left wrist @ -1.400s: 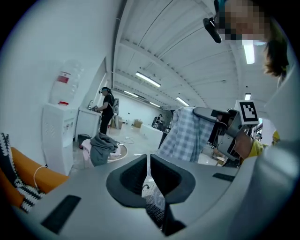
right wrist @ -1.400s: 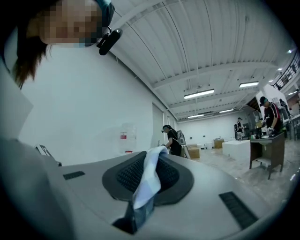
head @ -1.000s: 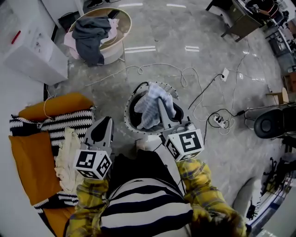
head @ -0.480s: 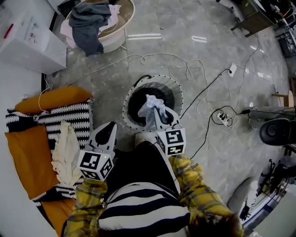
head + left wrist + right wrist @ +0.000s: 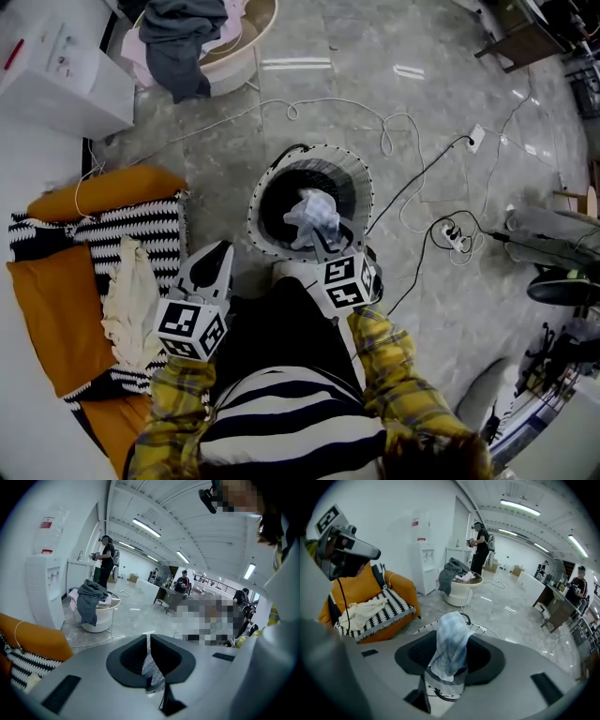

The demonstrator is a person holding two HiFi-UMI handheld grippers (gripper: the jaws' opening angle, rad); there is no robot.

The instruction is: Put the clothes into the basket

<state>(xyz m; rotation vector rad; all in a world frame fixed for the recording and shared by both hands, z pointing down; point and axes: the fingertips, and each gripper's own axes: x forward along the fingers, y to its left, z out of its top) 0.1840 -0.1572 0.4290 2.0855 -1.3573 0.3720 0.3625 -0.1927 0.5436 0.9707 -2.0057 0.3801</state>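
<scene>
The drop is in hand: the right tongs (image 5: 322,242) point steeply down into the round basket (image 5: 354,173). Their jaws have just been opening, so the pale blue checked cloth (image 5: 312,216) sits loose between them, bunched inside the basket. Next, I judge, they must lift clear without snagging it, then go for the cream garment (image 5: 127,305) on the striped cushion (image 5: 155,234); the left tongs (image 5: 217,251) tilt gently down, narrowed to a slit, empty.
</scene>
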